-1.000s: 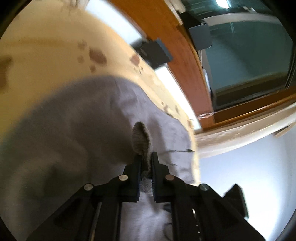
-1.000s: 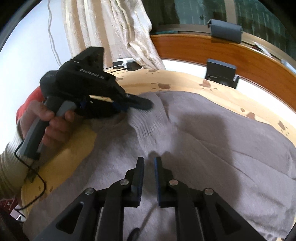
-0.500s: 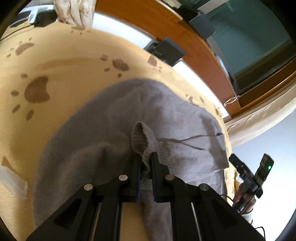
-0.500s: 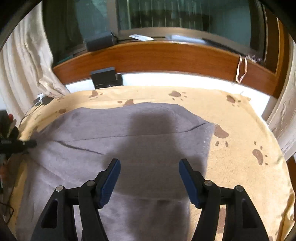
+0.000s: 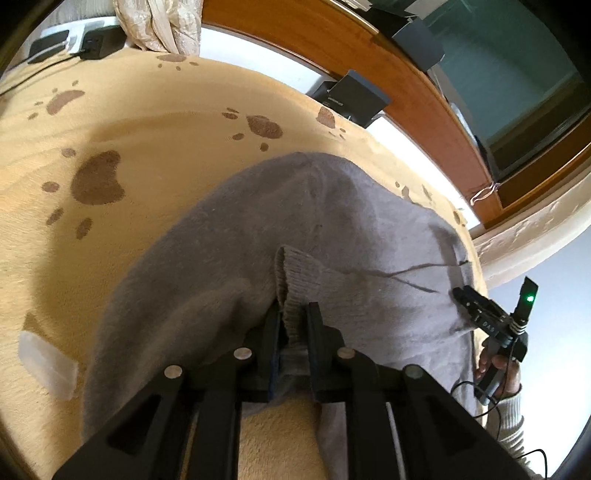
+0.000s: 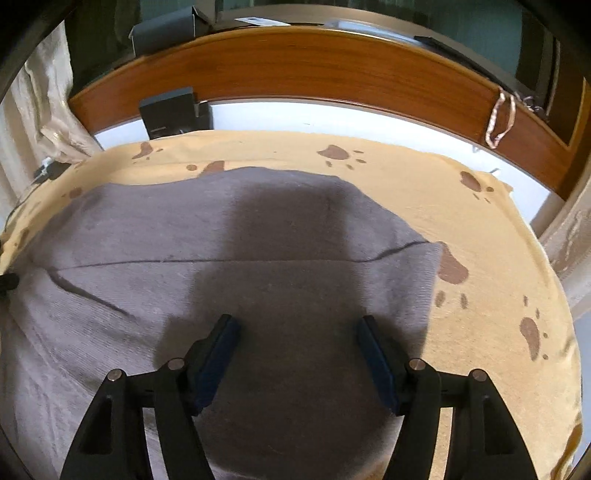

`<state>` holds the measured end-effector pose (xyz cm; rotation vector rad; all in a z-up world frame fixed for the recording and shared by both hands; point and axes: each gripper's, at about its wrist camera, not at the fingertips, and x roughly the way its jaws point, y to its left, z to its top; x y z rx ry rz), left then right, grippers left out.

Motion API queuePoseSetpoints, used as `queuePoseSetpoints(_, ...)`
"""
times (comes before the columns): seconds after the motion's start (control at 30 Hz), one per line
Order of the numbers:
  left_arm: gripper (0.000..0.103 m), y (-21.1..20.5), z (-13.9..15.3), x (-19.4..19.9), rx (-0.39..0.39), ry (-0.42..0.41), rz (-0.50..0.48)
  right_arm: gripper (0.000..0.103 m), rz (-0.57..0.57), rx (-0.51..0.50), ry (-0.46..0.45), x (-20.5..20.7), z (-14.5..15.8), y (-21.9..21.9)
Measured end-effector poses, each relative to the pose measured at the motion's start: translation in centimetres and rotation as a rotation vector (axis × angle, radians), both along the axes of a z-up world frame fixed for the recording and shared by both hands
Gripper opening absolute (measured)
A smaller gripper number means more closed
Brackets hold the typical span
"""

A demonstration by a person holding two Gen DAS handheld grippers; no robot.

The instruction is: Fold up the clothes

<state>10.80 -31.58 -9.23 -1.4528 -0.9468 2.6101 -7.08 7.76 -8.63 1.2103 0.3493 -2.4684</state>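
Note:
A grey knitted sweater [image 5: 221,258] lies spread on a tan blanket with brown paw prints [image 5: 110,122]. My left gripper [image 5: 293,314] has the ribbed sleeve cuff [image 5: 295,273] standing up between its jaws, which are opening. The pads still touch the cuff. In the right wrist view the sweater [image 6: 295,229] fills the middle of the blanket [image 6: 498,258]. My right gripper [image 6: 297,323] hovers over the sweater's near right part, open wide, with nothing between its fingers. It also shows at the sweater's right edge as the right gripper [image 5: 480,310], held by a hand [image 5: 495,365].
A wooden window ledge [image 6: 332,66] curves behind the blanket. Black boxes [image 5: 351,96] [image 6: 170,110] stand at its foot. A cream curtain [image 5: 159,22] and a power strip [image 5: 74,40] are at the far left. A clear strip [image 5: 48,365] lies on the blanket near the left edge.
My right gripper went from nearly shut to wide open and swung right, away from the left gripper. The left gripper turned while keeping the cuff; its jaws now stand a little wider.

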Motion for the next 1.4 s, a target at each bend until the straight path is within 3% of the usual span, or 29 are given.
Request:
queuePoseSetpoints(0.1,0.028,-0.4,1.2,1.0,-0.019,0.004,0.027,0.070,-0.012,-0.002,-0.007,0.0,0.2,0.1)
queuePoseSetpoints(0.17,0.051,-0.7,2.4,2.0,-0.033,0.031,0.056,0.070,-0.029,-0.006,-0.012,-0.5,0.0,-0.1)
queuePoseSetpoints(0.27,0.070,-0.2,4.1,2.1,-0.015,0.097,0.066,0.070,-0.033,-0.042,0.006,0.1,1.0,-0.3)
queuePoseSetpoints(0.4,0.074,3.1,4.9,-0.5,0.070,0.160,-0.025,0.070,0.014,-0.068,0.004,0.5,1.8,-2.1)
queuePoseSetpoints(0.57,0.078,7.9,1.7,-4.6,0.086,0.057,-0.149,0.070,0.086,-0.033,-0.027,0.9,0.9,-4.3)
queuePoseSetpoints(0.7,0.078,7.8,0.2,-3.9,0.088,0.044,-0.142,0.074,0.105,-0.028,-0.026,1.3,0.1,-4.4)
queuePoseSetpoints(0.97,0.078,6.2,-0.5,-0.9,0.141,0.102,-0.099,0.082,0.094,-0.030,-0.002,1.8,-0.1,-4.4)
queuePoseSetpoints(1.3,0.083,6.1,1.0,1.6,0.217,0.092,-0.043,0.091,0.089,-0.028,-0.021,1.3,-0.2,-4.3)
queuePoseSetpoints(1.4,0.086,6.6,1.3,3.6,0.225,0.076,-0.042,0.091,0.046,-0.144,-0.078,1.8,0.8,-3.6)
